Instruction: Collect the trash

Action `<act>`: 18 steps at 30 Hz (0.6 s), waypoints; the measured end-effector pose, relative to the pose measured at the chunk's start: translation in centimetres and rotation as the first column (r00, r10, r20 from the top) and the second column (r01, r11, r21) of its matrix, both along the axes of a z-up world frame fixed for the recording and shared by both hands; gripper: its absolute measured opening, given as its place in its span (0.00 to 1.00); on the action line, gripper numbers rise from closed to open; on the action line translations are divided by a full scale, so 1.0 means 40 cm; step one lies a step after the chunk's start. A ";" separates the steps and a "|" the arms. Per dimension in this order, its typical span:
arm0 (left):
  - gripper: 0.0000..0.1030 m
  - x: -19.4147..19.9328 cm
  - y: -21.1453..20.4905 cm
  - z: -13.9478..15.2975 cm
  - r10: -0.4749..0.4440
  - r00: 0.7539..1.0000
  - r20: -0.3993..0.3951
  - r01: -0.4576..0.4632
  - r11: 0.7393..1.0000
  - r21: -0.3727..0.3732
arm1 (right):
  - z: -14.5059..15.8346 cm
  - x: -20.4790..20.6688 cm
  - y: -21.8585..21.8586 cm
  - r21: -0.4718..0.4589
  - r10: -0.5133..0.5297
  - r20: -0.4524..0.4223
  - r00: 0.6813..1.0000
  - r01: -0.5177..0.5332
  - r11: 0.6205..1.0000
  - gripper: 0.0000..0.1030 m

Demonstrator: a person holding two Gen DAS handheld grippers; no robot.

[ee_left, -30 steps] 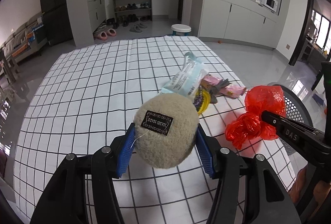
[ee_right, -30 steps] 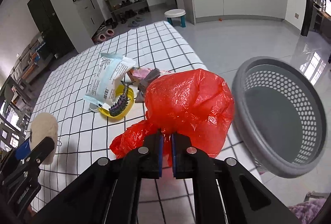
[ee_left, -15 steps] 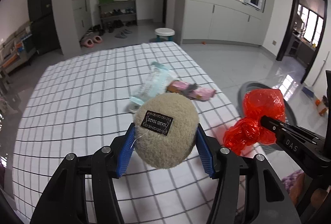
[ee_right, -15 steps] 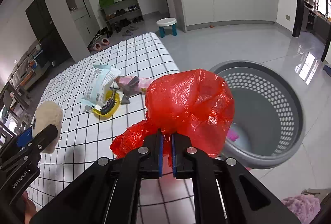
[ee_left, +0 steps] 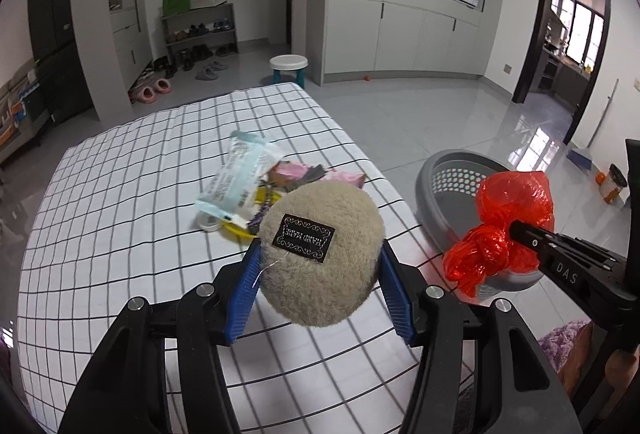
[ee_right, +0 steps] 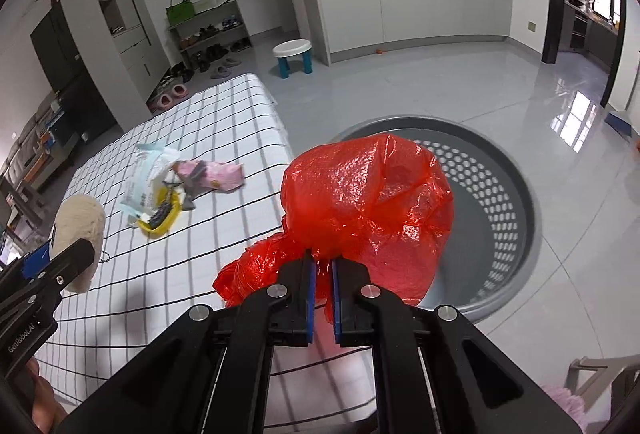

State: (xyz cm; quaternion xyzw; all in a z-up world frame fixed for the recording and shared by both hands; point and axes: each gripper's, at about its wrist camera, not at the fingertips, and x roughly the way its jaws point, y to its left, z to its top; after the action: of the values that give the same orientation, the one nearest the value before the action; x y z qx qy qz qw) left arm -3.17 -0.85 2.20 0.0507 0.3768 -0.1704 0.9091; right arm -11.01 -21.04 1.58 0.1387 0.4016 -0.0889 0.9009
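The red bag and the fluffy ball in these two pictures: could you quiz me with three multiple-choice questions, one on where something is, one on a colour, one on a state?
1. Where does the grey basket stand?
A. on the checked tablecloth
B. on the floor beside the table
C. on the kitchen counter

2. What colour are the pads gripping the plush ball?
A. blue
B. green
C. white

3. What is the right gripper doing?
A. standing open, holding nothing
B. clamped on the red plastic bag
C. resting in the basket

Answers:
1 B: its rim sits on the shiny tiles past the table's edge.
2 A: blue pads press both sides of the ball in the left gripper.
3 B: the bag's neck is pinched between nearly closed jaws.
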 end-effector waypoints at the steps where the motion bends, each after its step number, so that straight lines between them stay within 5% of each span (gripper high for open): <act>1: 0.53 0.002 -0.009 -0.001 -0.006 1.000 -0.003 0.006 1.000 0.001 | 0.001 -0.002 -0.014 0.001 -0.008 0.001 1.000 0.008 1.000 0.06; 18: 0.53 0.033 -0.171 -0.004 -0.102 0.994 -0.029 0.102 0.995 0.008 | 0.000 -0.009 -0.160 -0.011 -0.074 0.007 0.997 0.074 0.997 0.06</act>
State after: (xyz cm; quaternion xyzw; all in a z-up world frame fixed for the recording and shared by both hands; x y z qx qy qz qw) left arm -1.87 -7.69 2.03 0.0716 0.3875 -0.2154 0.8935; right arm -11.38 -27.44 1.60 0.1486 0.3928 -0.1242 0.8990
